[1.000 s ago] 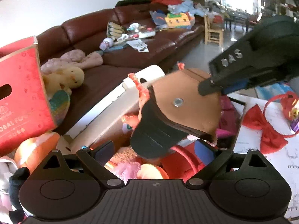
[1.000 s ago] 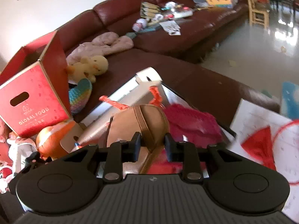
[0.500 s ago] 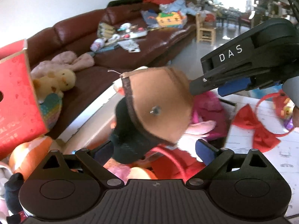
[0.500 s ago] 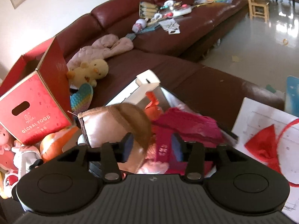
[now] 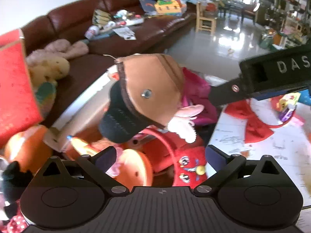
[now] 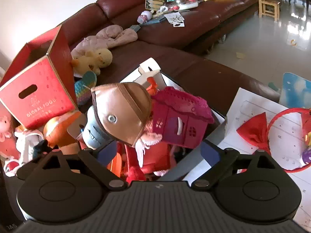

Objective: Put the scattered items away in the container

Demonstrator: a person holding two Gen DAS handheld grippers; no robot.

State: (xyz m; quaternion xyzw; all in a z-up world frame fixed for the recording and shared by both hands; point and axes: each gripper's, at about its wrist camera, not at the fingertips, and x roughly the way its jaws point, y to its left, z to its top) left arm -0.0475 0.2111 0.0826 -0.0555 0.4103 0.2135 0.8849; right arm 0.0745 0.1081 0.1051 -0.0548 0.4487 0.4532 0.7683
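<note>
A brown leather cap point(image 6: 124, 112) with a dark knitted lining lies on top of the toys piled in the white box point(image 6: 149, 68), leaning against a pink toy house point(image 6: 178, 120). My right gripper point(image 6: 157, 152) hangs just short of the cap; its jaws are opening wide and nothing is between them. In the left wrist view the same cap point(image 5: 151, 91) sits ahead of my left gripper point(image 5: 160, 153), which is open and empty above the box's red toys. One of the right gripper's fingers point(image 5: 223, 95) reaches in from the right, apart from the cap.
A red cardboard box point(image 6: 38, 97) stands left of the white box, with an orange toy point(image 6: 56, 128) and a yellow plush duck point(image 6: 93, 59) beside it. A red bow headband point(image 6: 254, 130) lies on white paper at the right. A cluttered brown sofa point(image 6: 175, 29) runs behind.
My right gripper went from shut on the brown cap to wide open and drew back. The cap dropped onto the pile in the box. My left gripper stayed open, hardly moving.
</note>
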